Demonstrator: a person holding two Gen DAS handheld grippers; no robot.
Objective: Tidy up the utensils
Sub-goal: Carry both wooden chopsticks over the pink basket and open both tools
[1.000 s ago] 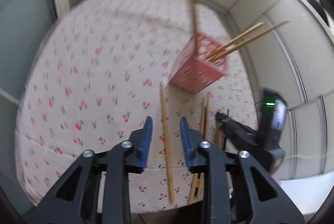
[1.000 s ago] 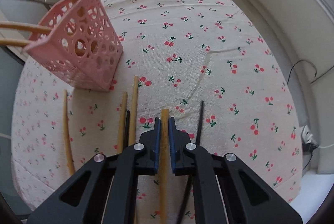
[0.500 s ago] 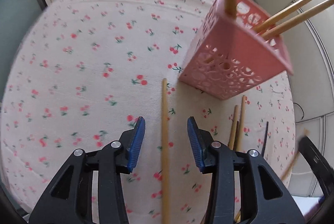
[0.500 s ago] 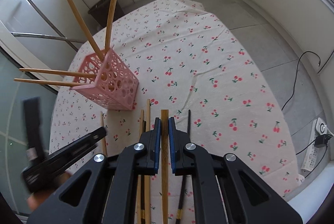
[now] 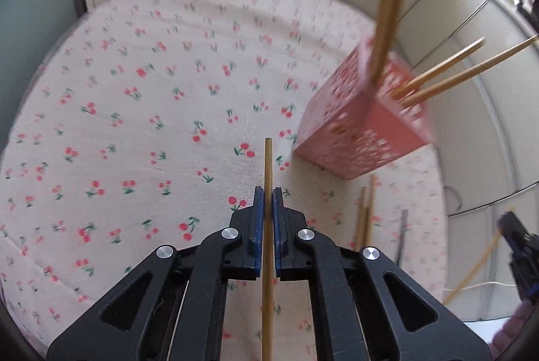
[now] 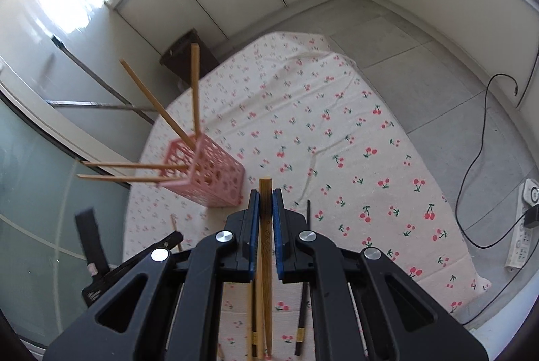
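A pink perforated holder (image 5: 362, 132) stands on the cherry-print tablecloth (image 5: 141, 132) with several wooden chopsticks (image 5: 438, 78) sticking out. It also shows in the right wrist view (image 6: 209, 179). My left gripper (image 5: 268, 192) is shut on a thin wooden chopstick (image 5: 268, 165), just left of the holder. My right gripper (image 6: 266, 192) is shut on a wider wooden chopstick (image 6: 265, 189), held high above the table. It also shows at the right edge of the left wrist view (image 5: 518, 246).
Loose wooden chopsticks (image 5: 365, 216) and a black one (image 5: 402, 233) lie on the cloth in front of the holder. A dark bin (image 6: 188, 58) stands beyond the table. A power strip (image 6: 524, 233) and cable (image 6: 485, 132) lie on the floor to the right.
My left gripper has closed on the thin chopstick that lay between its open jaws. My right gripper has risen higher above the table with its chopstick.
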